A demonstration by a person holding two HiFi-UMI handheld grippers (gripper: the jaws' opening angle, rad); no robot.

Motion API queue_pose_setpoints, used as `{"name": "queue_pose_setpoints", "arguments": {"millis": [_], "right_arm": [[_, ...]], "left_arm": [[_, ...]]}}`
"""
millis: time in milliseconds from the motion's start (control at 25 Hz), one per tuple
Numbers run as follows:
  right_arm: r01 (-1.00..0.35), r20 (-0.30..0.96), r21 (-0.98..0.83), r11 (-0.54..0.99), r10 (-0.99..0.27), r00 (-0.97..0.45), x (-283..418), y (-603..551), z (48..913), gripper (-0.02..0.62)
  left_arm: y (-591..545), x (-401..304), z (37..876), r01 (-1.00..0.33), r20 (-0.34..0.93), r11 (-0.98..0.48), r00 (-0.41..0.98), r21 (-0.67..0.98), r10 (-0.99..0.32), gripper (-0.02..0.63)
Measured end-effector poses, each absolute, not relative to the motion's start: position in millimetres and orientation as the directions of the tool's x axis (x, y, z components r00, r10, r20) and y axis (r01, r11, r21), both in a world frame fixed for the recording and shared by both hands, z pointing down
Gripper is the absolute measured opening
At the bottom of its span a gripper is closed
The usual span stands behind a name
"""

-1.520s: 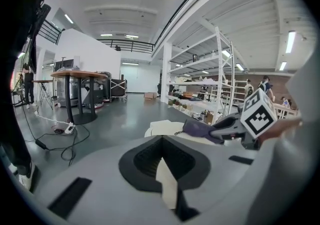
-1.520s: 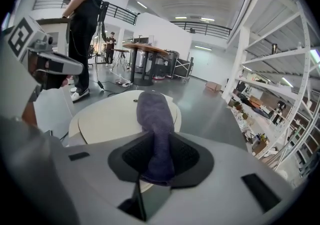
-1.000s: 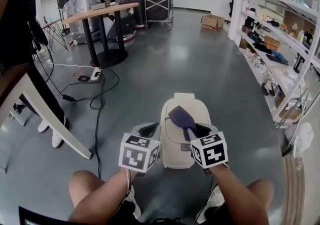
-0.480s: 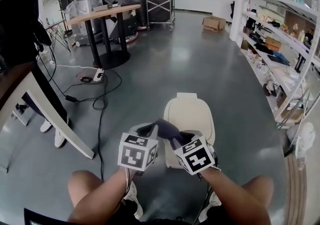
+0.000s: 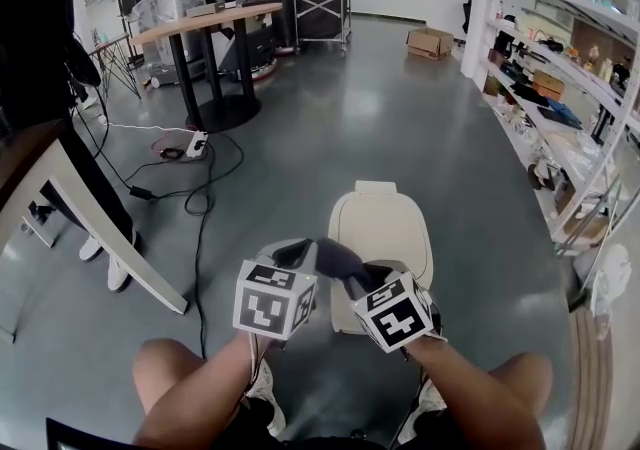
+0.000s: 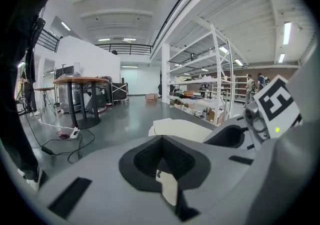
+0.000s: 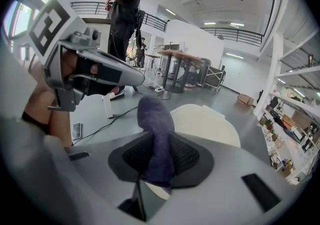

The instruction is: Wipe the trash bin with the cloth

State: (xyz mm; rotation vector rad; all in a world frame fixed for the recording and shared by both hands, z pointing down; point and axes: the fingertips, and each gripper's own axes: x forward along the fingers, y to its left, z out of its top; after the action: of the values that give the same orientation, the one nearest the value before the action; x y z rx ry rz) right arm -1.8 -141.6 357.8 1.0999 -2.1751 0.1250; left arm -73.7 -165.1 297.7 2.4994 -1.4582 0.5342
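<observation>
**mopbucket:** so where's the bin in this one?

**gripfan:** The trash bin (image 5: pixel 382 230) is a cream one with its lid down. It stands on the grey floor (image 5: pixel 400 128) right in front of the person's knees (image 5: pixel 178 370). Both grippers are down at its near edge.

**mopbucket:** and the cloth?

**gripfan:** The cloth (image 5: pixel 335 256) is dark purple and it's pinched in the right gripper (image 5: pixel 358 276). The right gripper view shows it plainly. The jaws are clamped on its lower part, and the rest sticks up past the pads as a rounded lump with the bin's lid behind it. In the head view the cloth sits over the near left corner of the lid. It's probably touching, but the angle's too poor to swear to it.

**mopbucket:** left one doing anything?

**gripfan:** The left gripper (image 5: pixel 296 254) is just beside the right one, at the bin's left side. Its jaws are pressed together with nothing between them. In the left gripper view only a sliver of cream shows below the pads.

**mopbucket:** background?

**gripfan:** There's a round-topped table (image 5: pixel 205 23) at far left and cables (image 5: pixel 195 193) trailing over the floor. Shelving (image 5: pixel 560 88) runs along the right, with a cardboard box (image 5: pixel 427 43) far back. A bystander (image 7: pixel 122 11) in dark clothes stands off to the side in the right gripper view.
</observation>
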Motion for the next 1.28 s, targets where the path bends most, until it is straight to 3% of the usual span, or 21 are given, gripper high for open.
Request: {"name": "queue_pose_setpoints", "arguments": {"millis": [1280], "right_arm": [[-0.839, 0.597, 0.226, 0.494, -0.751, -0.282, 93.9, -125.2, 361.0, 0.100]], "left_arm": [[-158.3, -52.0, 294.2, -0.844, 0.397, -0.536, 0.485, -0.019, -0.779, -0.003]]}}
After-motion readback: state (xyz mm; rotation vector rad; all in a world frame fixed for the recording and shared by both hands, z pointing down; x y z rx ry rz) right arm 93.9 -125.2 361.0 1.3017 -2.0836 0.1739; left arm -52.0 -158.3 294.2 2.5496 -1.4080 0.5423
